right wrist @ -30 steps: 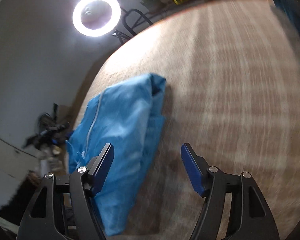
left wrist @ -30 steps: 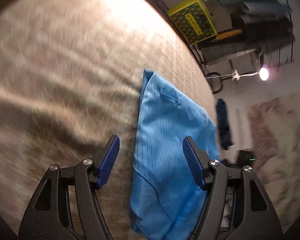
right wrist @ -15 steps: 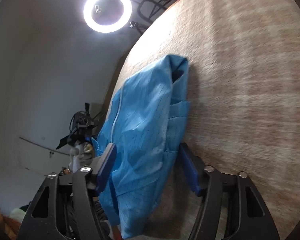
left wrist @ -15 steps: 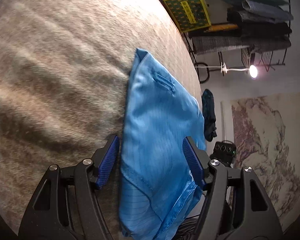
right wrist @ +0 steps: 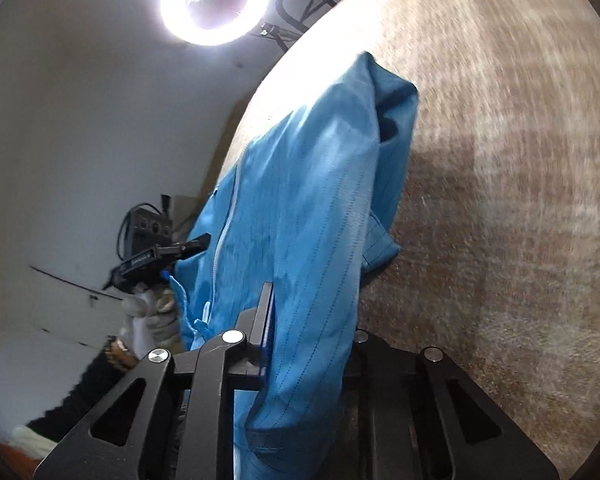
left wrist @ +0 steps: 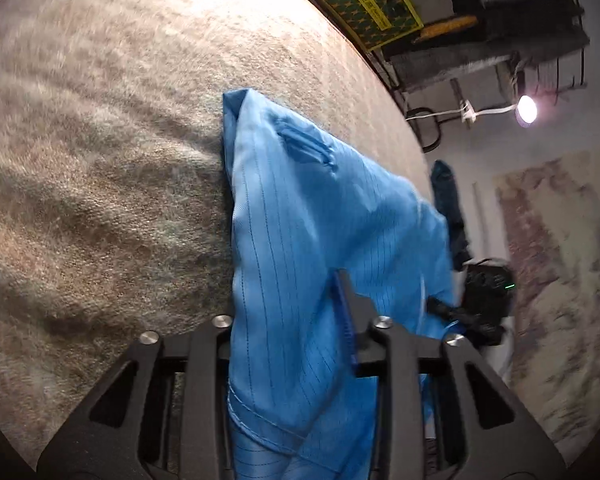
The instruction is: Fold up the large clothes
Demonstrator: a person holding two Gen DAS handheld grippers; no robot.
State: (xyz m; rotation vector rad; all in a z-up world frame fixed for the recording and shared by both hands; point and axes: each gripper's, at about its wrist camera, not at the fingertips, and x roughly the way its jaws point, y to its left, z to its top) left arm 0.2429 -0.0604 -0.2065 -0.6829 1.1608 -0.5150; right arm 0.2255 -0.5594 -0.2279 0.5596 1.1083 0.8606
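A light blue pinstriped garment lies folded lengthwise on a beige carpeted surface. Its near edge is bunched up between the jaws of my left gripper, which are closing on it; one blue pad presses the cloth and the other finger is hidden under it. In the right wrist view the same garment shows its white zipper. My right gripper is closing on its near end, the cloth draped over one finger. A gloved hand holds the left gripper at the garment's left edge.
A ring light glares beyond the surface's far edge. A yellow-green box, a rack of dark clothes and a small lamp stand past the right edge. A dark blue cloth hangs there too.
Both grippers slid forward over the garment's near edge. Their jaws went from wide apart to narrow around the cloth, which now bunches up between them.
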